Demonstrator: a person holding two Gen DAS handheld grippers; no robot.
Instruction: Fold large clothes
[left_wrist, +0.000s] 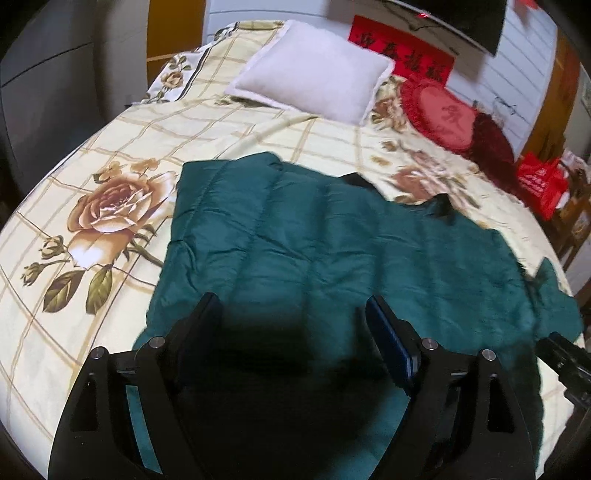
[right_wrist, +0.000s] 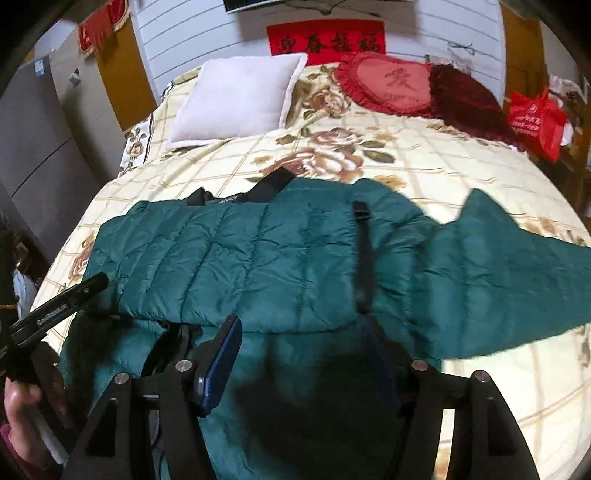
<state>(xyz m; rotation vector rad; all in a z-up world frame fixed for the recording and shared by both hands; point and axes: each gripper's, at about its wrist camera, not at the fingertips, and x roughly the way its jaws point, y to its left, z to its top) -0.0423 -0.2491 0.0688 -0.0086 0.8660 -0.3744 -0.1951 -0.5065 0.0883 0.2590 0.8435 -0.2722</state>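
Both jaws stand apart and empty: the left gripper (left_wrist: 295, 314) and right gripper (right_wrist: 299, 332) hover above a teal quilted jacket (right_wrist: 258, 258), spread across a floral bedspread (left_wrist: 110, 147) below a white pillow (right_wrist: 236, 99).

Both wrist views look steeply down along their own fingers, close above the green jacket (left_wrist: 314, 240), facing the headboard; both share the white pillow (right_wrist: 236, 99) and bedspread (left_wrist: 110, 155)
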